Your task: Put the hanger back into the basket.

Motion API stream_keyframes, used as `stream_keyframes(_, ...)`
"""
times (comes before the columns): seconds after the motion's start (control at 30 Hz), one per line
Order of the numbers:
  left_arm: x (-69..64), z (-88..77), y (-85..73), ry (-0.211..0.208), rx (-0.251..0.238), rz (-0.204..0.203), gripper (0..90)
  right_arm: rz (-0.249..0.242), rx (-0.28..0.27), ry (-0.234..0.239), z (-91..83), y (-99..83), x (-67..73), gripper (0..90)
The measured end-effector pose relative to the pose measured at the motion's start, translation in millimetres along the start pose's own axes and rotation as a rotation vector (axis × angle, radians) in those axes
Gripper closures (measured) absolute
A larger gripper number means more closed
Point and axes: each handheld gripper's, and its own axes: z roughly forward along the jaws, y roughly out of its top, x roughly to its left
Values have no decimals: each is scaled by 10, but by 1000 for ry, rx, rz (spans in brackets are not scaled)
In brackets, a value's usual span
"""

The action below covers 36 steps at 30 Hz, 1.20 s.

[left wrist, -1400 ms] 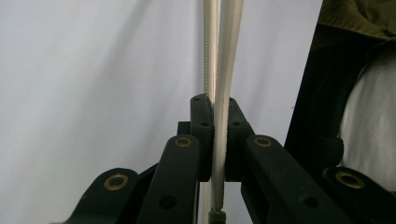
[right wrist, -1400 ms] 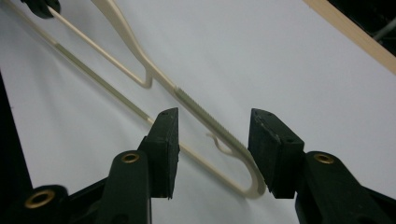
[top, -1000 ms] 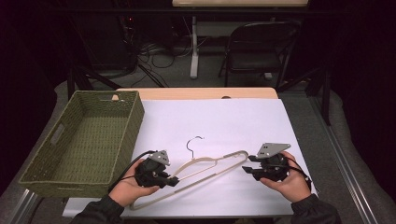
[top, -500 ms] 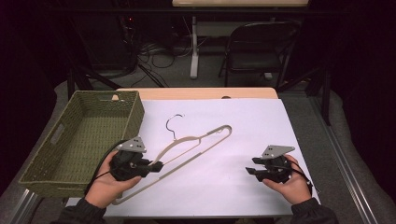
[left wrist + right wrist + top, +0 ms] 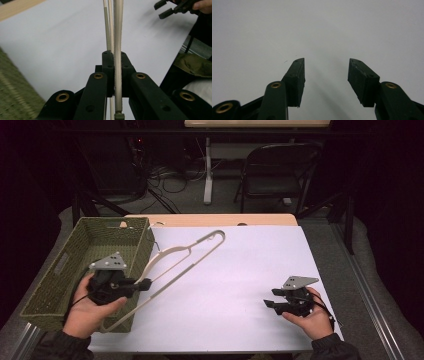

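A cream clothes hanger (image 5: 185,256) is lifted off the white table sheet (image 5: 240,270), slanting from lower left up to the right, its dark hook near the basket's far corner. My left gripper (image 5: 142,283) is shut on one arm of the hanger (image 5: 117,37), right beside the green woven basket (image 5: 60,270). In the left gripper view the jaws clamp the cream bar between them. My right gripper (image 5: 270,302) rests low at the right of the sheet, open, with nothing between its fingers (image 5: 297,75).
A wooden table edge (image 5: 210,219) shows beyond the sheet. A folding chair (image 5: 272,170) and cables stand on the floor behind. A metal rail (image 5: 370,305) runs along the table's right side. The other gripper (image 5: 175,7) appears far off in the left gripper view.
My left gripper has carried the hanger leftward and upward, from the sheet's middle to the basket's edge. The right gripper let go of it, opened and stayed at the right.
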Motion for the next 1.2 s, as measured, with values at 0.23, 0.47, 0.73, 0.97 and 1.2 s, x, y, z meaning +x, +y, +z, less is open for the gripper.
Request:
stream_keyframes(0.23,340,-358,-84,89,-21,-39,874,4,9,1,42,-11,-2,472)
stream_keyframes(0.47,728,-653,-267,167,-54,-98,874,27,-7,-9,51,-20,-43,472)
stream_keyframes(0.73,1083,-768,-438,212,-21,-130,874,39,-1,-12,85,-49,-77,472)
stream_keyframes(0.97,1315,-851,-502,234,-4,-109,874,48,-7,-19,78,-59,-73,473)
stream_keyframes(1.2,1457,-893,-561,231,12,-90,873,51,2,-21,88,-77,-66,473)
